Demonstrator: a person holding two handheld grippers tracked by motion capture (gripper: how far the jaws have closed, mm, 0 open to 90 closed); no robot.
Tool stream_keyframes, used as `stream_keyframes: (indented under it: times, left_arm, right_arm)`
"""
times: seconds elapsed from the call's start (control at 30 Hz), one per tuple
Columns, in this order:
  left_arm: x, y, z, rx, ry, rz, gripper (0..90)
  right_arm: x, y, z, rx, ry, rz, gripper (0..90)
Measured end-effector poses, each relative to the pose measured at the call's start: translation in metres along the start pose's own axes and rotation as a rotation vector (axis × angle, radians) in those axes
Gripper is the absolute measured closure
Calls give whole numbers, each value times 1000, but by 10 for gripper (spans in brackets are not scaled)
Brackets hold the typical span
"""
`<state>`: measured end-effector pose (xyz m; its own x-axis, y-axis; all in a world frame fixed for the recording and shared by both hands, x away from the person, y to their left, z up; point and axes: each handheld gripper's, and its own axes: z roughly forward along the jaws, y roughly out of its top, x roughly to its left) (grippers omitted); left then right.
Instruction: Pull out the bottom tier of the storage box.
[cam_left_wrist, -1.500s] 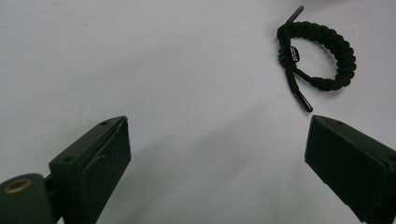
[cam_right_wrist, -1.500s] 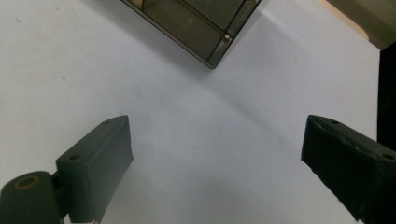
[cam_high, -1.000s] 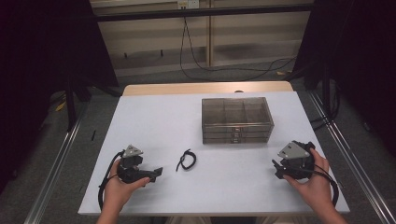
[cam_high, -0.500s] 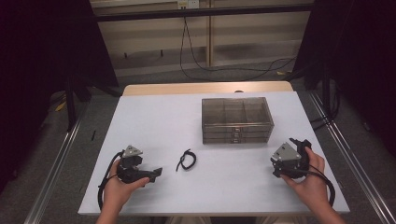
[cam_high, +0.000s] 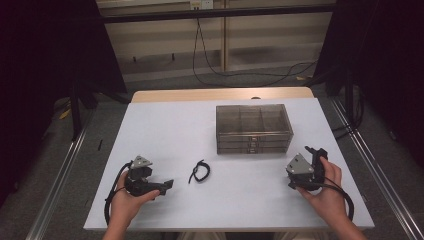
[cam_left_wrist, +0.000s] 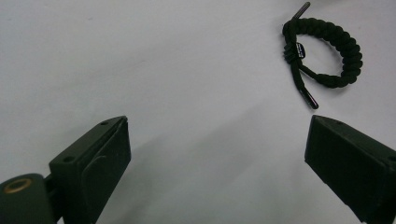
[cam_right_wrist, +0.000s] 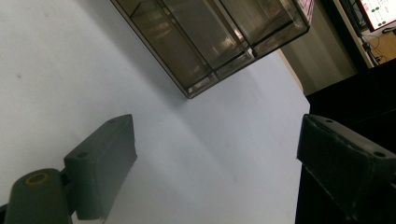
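Since a second ago your right gripper (cam_high: 314, 159) has crept up and inward toward the near right corner of the clear drawer box (cam_high: 254, 129) and tipped its nose up, while your left gripper (cam_high: 159, 186) hasn't budged at all. Both have their jaws spread wide with nothing between them, which you can see plainly in each gripper view. The black braided bracelet (cam_high: 200, 171) is lying loose on the white worktop (cam_high: 165, 130), just right of your left gripper and a bit farther from you, well left of the box. In the left gripper view the bracelet (cam_left_wrist: 322, 56) sits off to the upper right of the jaws, not lined up between them, so I'd guess you'd need to swing that gripper right before closing on it. Your right one looks like it's staged for the drawer box (cam_right_wrist: 210, 42), probably to pull a drawer while the left brings the bracelet over, though that's just my read. Room-wise you're good: lots of bare worktop between bracelet and box, nothing in the way. Only watch the right edge, your right hand is fairly near it.
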<state>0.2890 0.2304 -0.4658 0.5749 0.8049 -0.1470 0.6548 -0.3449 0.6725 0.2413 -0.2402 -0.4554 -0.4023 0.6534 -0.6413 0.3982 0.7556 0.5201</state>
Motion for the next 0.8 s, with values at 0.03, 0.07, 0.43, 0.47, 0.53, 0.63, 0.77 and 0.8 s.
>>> stream_keyframes:
  times: [0.03, 0.07, 0.43, 0.47, 0.53, 0.63, 0.77, 0.8]
  left_arm:
    - [0, 0, 0, 1, 0, 1, 69]
    - [0, 0, 0, 0, 1, 2, 69]
    - [0, 0, 0, 5, -2, 6, 70]
    - [0, 0, 0, 5, -2, 6, 70]
    - [0, 0, 0, 4, -2, 4, 70]
    - [0, 0, 0, 3, -3, 4, 69]
    - [0, 0, 1, 4, -3, 1, 70]
    - [0, 0, 1, 4, -3, 1, 70]
  right_arm:
    - [0, 1, 1, -8, -1, -5, 118]
    - [1, 1, 1, -5, -4, 3, 119]
    - [7, 9, 4, -16, -10, -24, 130]
    - [7, 9, 4, -18, -16, -33, 133]
    - [7, 9, 4, -17, -17, -43, 134]
    - [8, 11, 5, -22, -14, -51, 138]
    - [11, 14, 6, -25, -18, -57, 146]
    - [11, 15, 6, -25, -17, -66, 147]
